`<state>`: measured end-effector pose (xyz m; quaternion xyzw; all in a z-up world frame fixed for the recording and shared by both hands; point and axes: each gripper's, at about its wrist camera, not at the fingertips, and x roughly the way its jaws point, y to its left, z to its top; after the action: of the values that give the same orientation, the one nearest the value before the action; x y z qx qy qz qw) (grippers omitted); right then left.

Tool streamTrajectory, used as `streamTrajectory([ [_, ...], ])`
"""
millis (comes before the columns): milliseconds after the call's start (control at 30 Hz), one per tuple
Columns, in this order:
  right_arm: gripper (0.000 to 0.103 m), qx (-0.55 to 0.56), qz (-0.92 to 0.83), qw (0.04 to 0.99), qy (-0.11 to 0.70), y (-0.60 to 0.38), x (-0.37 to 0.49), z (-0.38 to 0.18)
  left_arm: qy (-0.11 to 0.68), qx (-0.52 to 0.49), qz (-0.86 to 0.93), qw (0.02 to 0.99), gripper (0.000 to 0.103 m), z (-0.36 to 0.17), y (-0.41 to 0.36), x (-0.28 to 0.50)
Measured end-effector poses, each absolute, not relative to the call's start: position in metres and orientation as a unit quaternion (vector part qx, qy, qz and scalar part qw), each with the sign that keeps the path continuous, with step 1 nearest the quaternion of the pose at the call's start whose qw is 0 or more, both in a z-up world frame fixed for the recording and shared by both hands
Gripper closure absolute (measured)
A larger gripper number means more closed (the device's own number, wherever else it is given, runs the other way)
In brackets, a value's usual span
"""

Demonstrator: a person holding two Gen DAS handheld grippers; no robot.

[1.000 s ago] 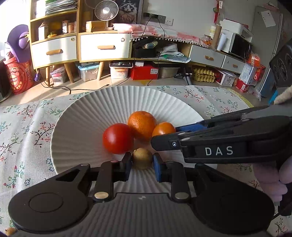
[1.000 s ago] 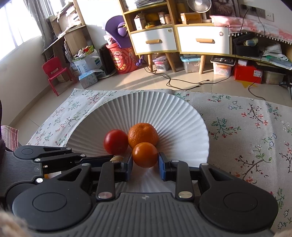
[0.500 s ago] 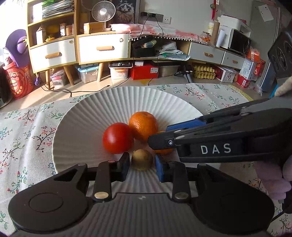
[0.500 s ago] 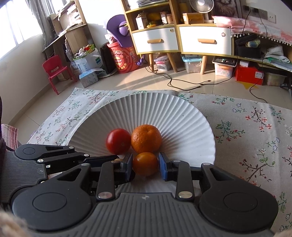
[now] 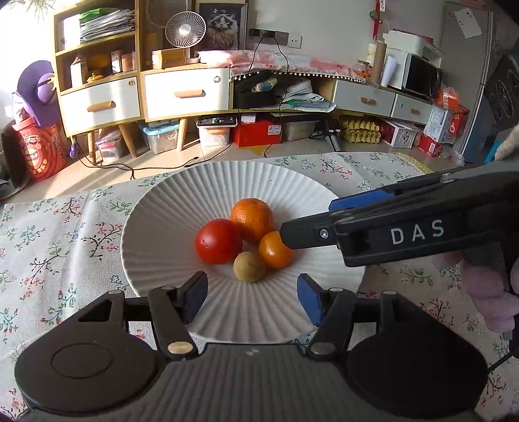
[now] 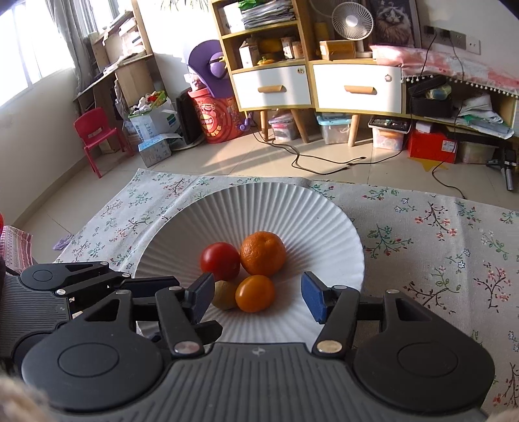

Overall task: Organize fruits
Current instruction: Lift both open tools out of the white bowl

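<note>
On the floral tablecloth (image 5: 65, 227), the white ribbed plate (image 5: 181, 194) holds all four fruits; brown kiwi (image 5: 249, 266) at 6 o'clock. Left gripper (image 5: 252, 297) and right gripper (image 6: 256, 297) just opened, jaws apart and empty, so it looks about done.

place: home living room | signs: drawer cabinet (image 6: 356, 87), fan (image 6: 352, 19), child's chair (image 6: 97, 136)

Sitting close together in the middle of a white ribbed plate (image 5: 155, 233): red tomato (image 5: 218, 241) at 9 o'clock, big orange (image 5: 252, 219) at 12, small orange (image 5: 275, 250) at 3, brown kiwi (image 5: 249, 266) at 6, all touching.
</note>
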<state>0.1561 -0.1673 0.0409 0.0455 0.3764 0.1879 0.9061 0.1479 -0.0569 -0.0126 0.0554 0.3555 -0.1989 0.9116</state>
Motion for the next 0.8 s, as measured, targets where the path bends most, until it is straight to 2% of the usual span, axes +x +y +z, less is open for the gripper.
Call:
streamTrajectory([
  [267, 0.030, 0.048, 0.184, 0.912, 0.364, -0.170, 0.128, 0.056, 0.345, 0.065, -0.191, 0.917, 0.019, -0.001, -0.054, 0.120],
  [400, 0.022, 0.046, 0.175, 0.915, 0.360, -0.169, 0.115, 0.062, 0.351, 0.067, -0.185, 0.916, 0.011, 0.002, -0.050, 0.108],
  [567, 0.013, 0.038, 0.162, 0.919, 0.356, -0.168, 0.099, 0.064, 0.358, 0.067, -0.175, 0.915, 0.007, 0.005, -0.044, 0.094],
  [800, 0.004, 0.020, 0.154, 0.921, 0.357, -0.163, 0.079, 0.060, 0.370, 0.077, -0.153, 0.913, 0.007, -0.001, -0.031, 0.071],
])
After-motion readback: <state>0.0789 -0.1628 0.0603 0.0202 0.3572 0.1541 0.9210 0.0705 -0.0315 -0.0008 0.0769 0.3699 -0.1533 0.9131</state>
